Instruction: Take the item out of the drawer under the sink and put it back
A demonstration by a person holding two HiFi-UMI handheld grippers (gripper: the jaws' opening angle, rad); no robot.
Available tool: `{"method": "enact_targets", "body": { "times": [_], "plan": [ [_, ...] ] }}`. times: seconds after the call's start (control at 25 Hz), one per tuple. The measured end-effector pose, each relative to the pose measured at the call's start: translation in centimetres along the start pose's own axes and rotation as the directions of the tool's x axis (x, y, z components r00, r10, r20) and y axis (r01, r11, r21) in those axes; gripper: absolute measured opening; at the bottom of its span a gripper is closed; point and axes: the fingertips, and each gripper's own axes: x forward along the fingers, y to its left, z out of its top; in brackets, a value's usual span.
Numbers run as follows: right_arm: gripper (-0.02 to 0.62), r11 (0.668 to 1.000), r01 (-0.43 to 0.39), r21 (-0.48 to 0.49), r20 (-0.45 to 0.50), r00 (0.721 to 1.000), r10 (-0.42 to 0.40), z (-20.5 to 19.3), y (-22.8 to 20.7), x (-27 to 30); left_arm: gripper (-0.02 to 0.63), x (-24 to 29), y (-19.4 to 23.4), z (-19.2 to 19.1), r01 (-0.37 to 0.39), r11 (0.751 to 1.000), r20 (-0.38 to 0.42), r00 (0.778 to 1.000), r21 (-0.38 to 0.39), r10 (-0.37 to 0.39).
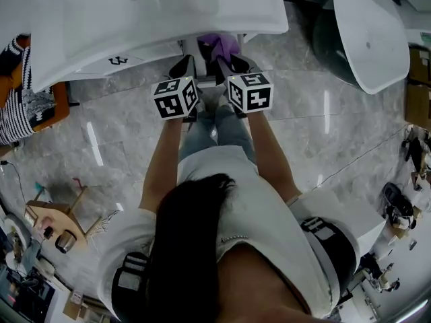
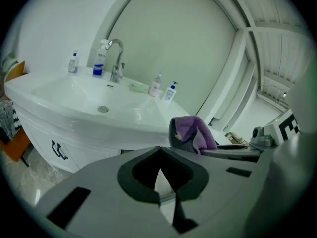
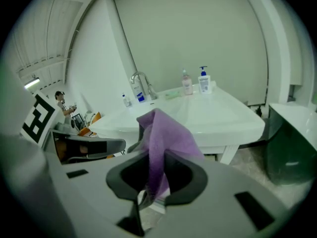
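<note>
A purple cloth (image 1: 226, 44) hangs bunched between the jaws of my right gripper (image 1: 229, 60), which is shut on it just below the front rim of the white sink (image 1: 168, 19). In the right gripper view the cloth (image 3: 161, 143) stands up out of the right gripper (image 3: 148, 195) and droops down through it. My left gripper (image 1: 184, 66) is held beside it at the same height, shut and empty. The left gripper (image 2: 159, 196) shows the cloth (image 2: 195, 132) to its right. The white cabinet front (image 2: 44, 138) under the sink carries a dark handle (image 2: 58, 150).
A faucet (image 2: 117, 58) and several bottles stand on the sink's back ledge. A white bathtub (image 1: 370, 32) lies to the right, an orange chair (image 1: 57, 106) with striped fabric to the left. A person's legs and feet are on the grey marble floor (image 1: 303, 126).
</note>
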Motion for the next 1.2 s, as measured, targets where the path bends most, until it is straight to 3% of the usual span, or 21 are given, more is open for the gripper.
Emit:
{"method": "enact_targets", "body": {
  "times": [0.24,0.68,1.0,1.2],
  "plan": [
    [0.081,0.999,0.008,-0.04,0.065,0.998,-0.005,2.7,0.9,-1.7,0.003,-2.5,-1.8,2.9,0.047,0.999,0.086,0.995,0.004,-0.047],
    [0.081,0.994,0.085,-0.074,0.246,0.967,-0.065,6.7,1.2,-6.5,0.003,-4.6,-3.5,5.3,0.004,0.987,0.159,0.987,0.161,-0.03],
    [0.081,0.992,0.098,-0.084,0.315,0.947,-0.067,8.3,1.5,-8.1,0.003,-4.2,-6.1,5.2,0.03,0.98,0.17,0.983,0.199,-0.064],
    [0.081,0.991,0.104,-0.086,0.337,0.939,-0.069,8.4,1.4,-8.7,0.003,-4.8,-6.9,5.5,0.044,0.982,0.204,0.976,0.183,-0.082]
  ]
}}
